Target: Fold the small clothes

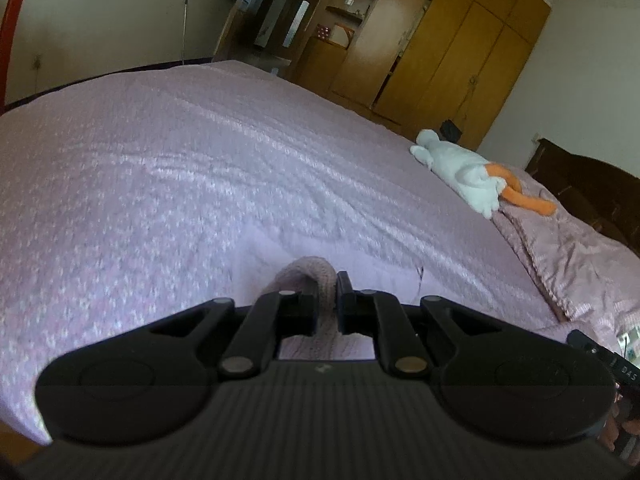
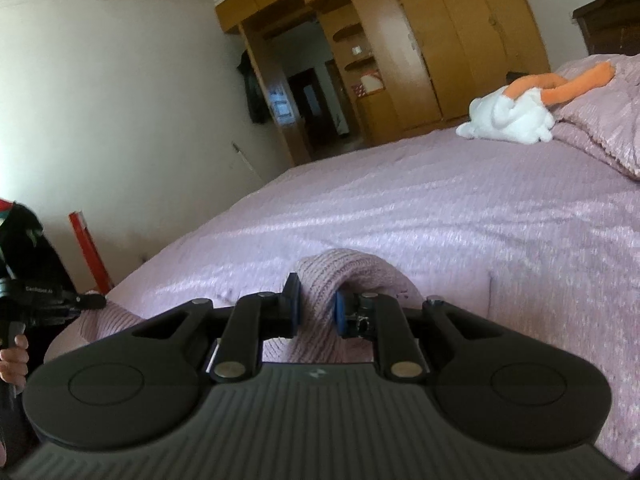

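Nearest the left wrist camera, the black left gripper (image 1: pixel 325 300) is clamped on a bunched fold of a pale pink ribbed knit garment (image 1: pixel 308 276), which humps up between its fingers just above the bed. In the right wrist view, the black right gripper (image 2: pixel 316 310), with blue pads, pinches another fold of the same knit garment (image 2: pixel 340 276); the cloth trails down toward the camera and out to the left, lying on the bed. The bed carries a lilac textured bedspread (image 1: pixel 200 168) that fills most of both views. Farther along the bed, near its far edge, lies a white plush toy with orange legs (image 1: pixel 464 170), touching a rumpled pink blanket (image 1: pixel 568 252). Beyond the bed stands a tall yellow-brown wooden wardrobe (image 1: pixel 452 40).
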`<control>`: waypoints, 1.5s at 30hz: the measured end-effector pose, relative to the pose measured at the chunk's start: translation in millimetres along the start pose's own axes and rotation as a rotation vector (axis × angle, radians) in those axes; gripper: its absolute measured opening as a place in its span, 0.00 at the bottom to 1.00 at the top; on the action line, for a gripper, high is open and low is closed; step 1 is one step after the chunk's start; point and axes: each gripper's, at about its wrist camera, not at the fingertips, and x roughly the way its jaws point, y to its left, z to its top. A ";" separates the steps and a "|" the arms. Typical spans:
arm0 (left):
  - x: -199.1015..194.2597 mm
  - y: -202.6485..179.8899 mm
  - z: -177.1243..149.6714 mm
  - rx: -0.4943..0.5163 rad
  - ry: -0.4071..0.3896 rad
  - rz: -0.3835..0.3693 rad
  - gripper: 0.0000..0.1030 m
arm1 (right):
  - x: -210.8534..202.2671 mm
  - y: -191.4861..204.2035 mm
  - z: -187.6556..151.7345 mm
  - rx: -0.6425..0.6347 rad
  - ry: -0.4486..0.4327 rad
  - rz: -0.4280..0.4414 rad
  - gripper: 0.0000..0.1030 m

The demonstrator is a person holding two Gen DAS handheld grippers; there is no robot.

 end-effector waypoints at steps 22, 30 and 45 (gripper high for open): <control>209.2 26.2 45.4 0.041 0.172 0.210 0.11 | 195.8 -96.3 -9.2 0.236 0.249 -0.218 0.25; 201.8 30.3 47.0 0.036 0.217 0.131 0.16 | 178.0 -102.2 -1.8 0.222 0.266 -0.162 0.51; 201.2 28.7 22.5 0.015 0.290 0.096 0.27 | 178.5 -102.4 2.4 0.213 0.343 -0.171 0.52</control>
